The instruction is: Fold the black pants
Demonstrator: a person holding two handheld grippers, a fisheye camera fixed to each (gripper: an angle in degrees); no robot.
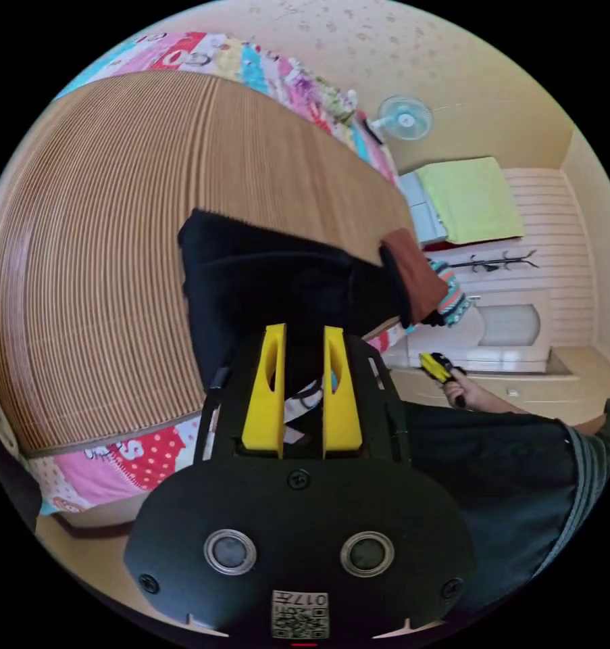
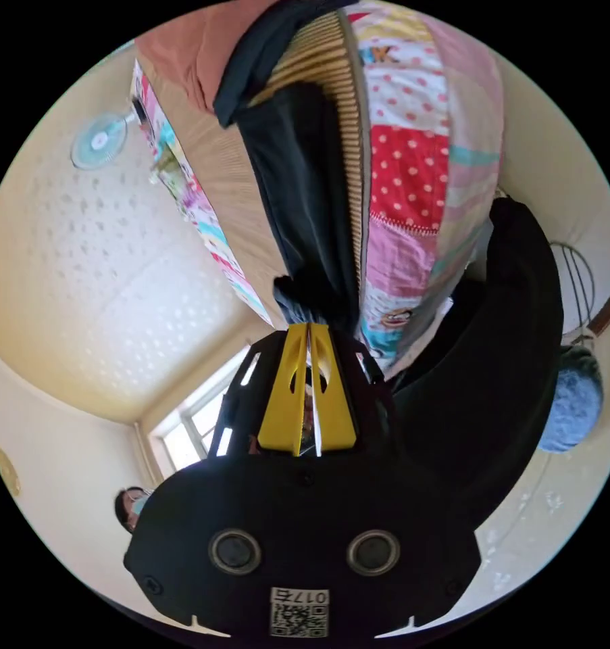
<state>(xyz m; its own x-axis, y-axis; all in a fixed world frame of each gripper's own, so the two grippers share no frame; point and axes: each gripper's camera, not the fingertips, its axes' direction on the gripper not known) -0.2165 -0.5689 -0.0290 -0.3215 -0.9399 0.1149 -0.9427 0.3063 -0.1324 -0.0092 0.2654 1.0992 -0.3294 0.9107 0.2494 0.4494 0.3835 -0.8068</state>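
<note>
The black pants (image 1: 264, 284) lie folded on a ribbed bamboo mat (image 1: 115, 203) near the bed's front edge. My left gripper (image 1: 305, 331) has its yellow jaws pressed on the near edge of the pants, with black cloth filling the narrow gap between them. In the right gripper view the pants (image 2: 305, 203) stretch away along the mat's (image 2: 230, 182) edge. My right gripper (image 2: 309, 326) has its jaws together with nothing held. A hand (image 1: 470, 392) holds that right gripper (image 1: 436, 365) in the air, off the bed's right end.
A brown garment with dark trim (image 1: 416, 274) lies at the pants' right end. A patterned sheet (image 1: 115, 460) hangs down the bed's side. A fan (image 1: 404, 118), a green cloth (image 1: 473, 199) and white cabinets stand beyond. The person's dark clothing (image 2: 500, 351) is close by; another person (image 2: 132, 507) is at the edge.
</note>
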